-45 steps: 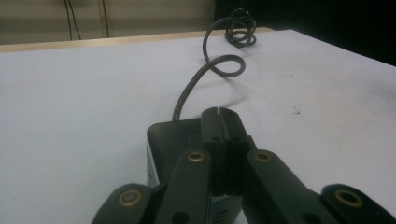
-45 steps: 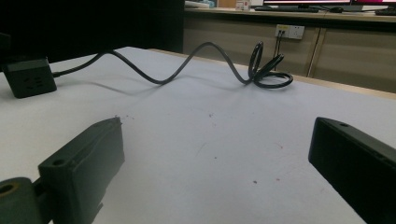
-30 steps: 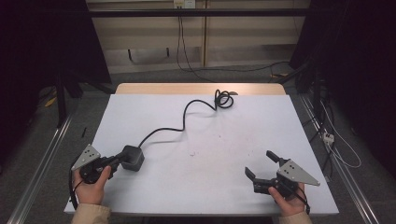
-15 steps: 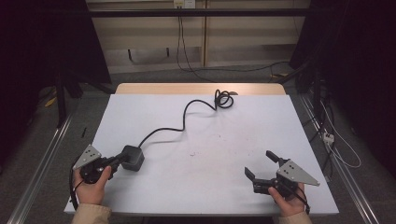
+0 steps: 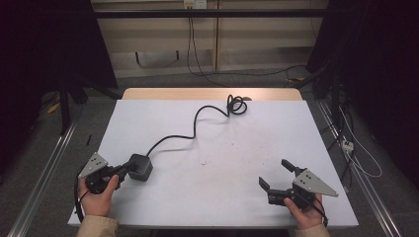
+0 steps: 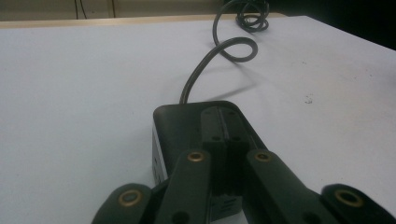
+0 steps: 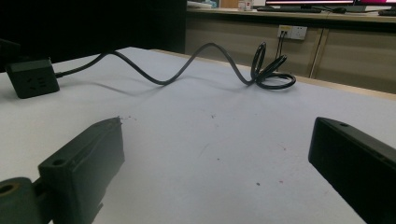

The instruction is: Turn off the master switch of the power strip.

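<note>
Blk power cube [image 5: 140, 166] flat on table, cord [image 5: 197, 121] coiled far end.

The left tool [image 6: 224, 154] is covering part of the black box's [image 6: 187, 126] top, and the cable's [image 6: 243, 18] far coil is running off the frame edge.

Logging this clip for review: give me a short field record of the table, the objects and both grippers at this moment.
surface: white table
object: black power cube with black cable, near left of table
cable end: coiled at far edge
left gripper: jaws together, resting on top of the cube
right gripper: jaws wide apart, holding nothing, near right of table
</note>
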`<state>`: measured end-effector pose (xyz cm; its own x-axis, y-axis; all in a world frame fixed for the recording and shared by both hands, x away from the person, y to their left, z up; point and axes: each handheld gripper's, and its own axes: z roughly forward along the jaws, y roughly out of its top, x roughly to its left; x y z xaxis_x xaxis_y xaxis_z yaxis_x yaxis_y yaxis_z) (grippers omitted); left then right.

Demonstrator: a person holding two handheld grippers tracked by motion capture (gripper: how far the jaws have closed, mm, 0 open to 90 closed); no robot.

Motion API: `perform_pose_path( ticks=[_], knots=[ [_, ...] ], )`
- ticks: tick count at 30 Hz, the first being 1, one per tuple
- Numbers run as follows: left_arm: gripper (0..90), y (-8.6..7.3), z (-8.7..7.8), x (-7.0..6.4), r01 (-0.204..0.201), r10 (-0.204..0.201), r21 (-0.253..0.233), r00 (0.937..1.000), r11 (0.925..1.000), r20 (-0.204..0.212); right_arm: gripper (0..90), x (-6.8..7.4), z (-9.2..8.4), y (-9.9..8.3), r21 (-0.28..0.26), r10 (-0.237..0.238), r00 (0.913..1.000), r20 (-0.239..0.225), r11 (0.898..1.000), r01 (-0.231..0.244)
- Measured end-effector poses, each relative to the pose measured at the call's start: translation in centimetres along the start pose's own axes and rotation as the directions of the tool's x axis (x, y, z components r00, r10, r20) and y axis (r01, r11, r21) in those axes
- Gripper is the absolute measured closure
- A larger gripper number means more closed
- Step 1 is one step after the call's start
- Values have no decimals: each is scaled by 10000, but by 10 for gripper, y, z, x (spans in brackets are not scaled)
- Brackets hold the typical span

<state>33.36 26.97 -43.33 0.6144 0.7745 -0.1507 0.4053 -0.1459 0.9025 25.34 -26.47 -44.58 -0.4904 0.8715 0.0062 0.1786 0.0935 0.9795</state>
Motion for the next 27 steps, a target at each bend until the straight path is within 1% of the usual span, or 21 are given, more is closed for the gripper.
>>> perform_pose_path(
  ticks=[5,8,10,16,19,21,27],
  knots=[
    [900,0,0,0,61,-61,39,10000,10000,19,31,0,0,0,3,6,10000,1,10000,-6],
    [900,0,1,0,181,-181,45,9998,9998,52,31,1,0,0,19,30,10000,6,10000,-30],
    [900,0,1,0,94,-94,49,10000,9999,20,31,1,0,0,31,21,10000,10,10000,-21],
    [900,0,1,0,54,-54,67,10000,10000,9,31,1,0,0,-1,9,10000,0,10000,-9],
    [900,0,1,0,157,-157,66,9999,9999,18,31,1,0,0,-15,1,10000,30,10000,-1],
    [900,0,1,-1,55,-54,125,10000,9999,-27,28,1,-1,0,-20,-5,10000,65,10000,6],
    [900,0,1,-1,188,-188,117,9998,9998,4,29,1,0,1,4,2,10000,58,10000,-2]
  ],
)
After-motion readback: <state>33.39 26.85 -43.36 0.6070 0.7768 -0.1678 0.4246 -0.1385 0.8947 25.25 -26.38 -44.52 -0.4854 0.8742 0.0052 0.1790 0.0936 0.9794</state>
